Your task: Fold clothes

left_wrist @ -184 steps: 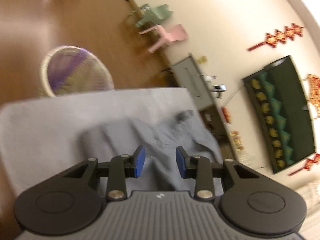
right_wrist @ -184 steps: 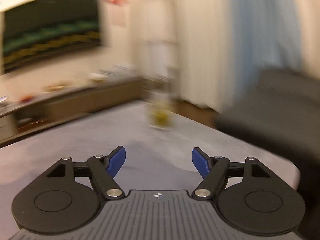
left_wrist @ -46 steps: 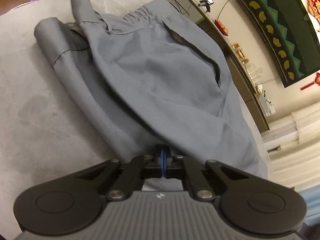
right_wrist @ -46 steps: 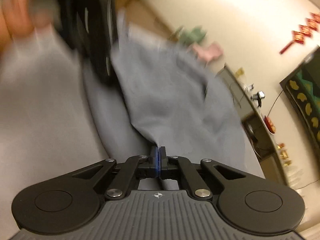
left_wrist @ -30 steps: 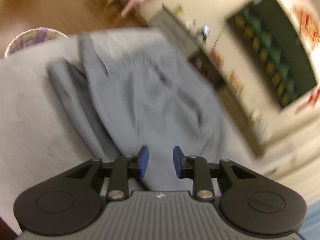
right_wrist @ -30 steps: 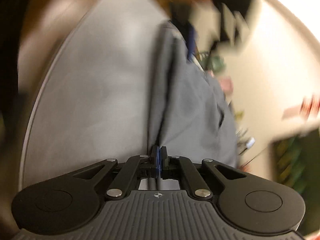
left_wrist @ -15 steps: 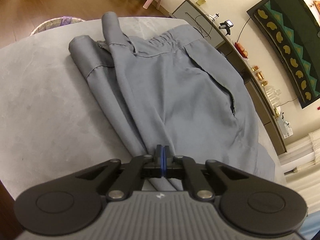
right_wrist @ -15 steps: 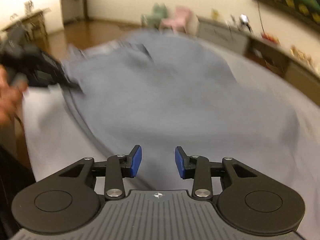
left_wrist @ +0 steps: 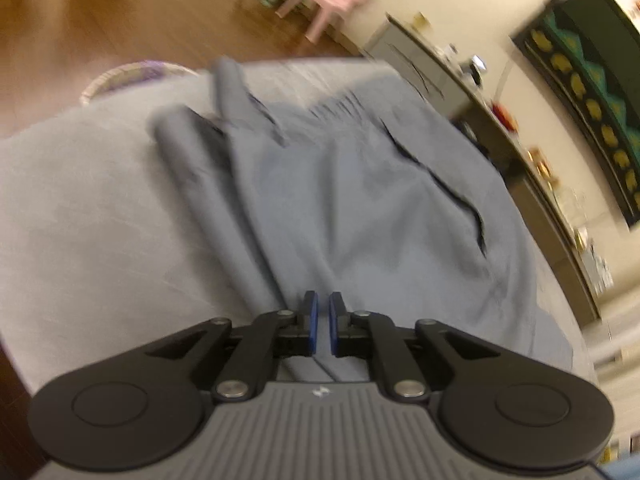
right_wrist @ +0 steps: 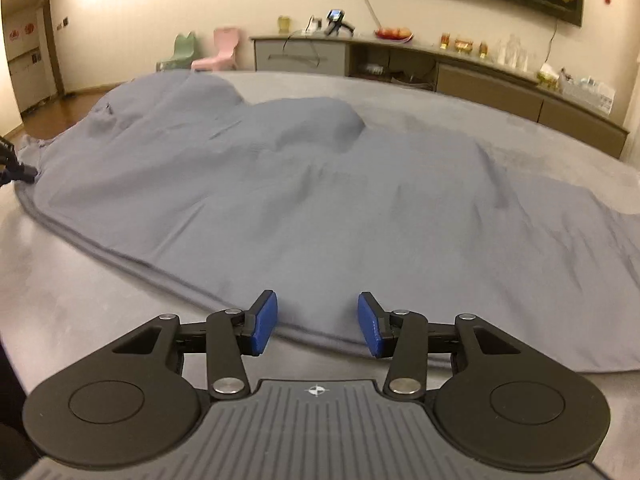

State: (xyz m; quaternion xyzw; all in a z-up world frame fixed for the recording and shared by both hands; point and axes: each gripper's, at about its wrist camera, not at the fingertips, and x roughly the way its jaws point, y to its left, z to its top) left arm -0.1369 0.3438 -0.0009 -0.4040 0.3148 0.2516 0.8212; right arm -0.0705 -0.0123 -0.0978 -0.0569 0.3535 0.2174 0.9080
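I have the trousers [right_wrist: 280, 208] spread lengthwise on the grey table [right_wrist: 72, 280], folded once leg on leg; crosswise folds are left. My left gripper [left_wrist: 320, 322] has just eased to a slit, gripping nothing. My right gripper [right_wrist: 316, 322] has just been opening and holds nothing.

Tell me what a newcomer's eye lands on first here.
The grey trousers spread across the grey table, filling both views. Next, the blue-padded right gripper, open at the cloth's near edge. Behind, a pink chair and a green chair stand by the wall.
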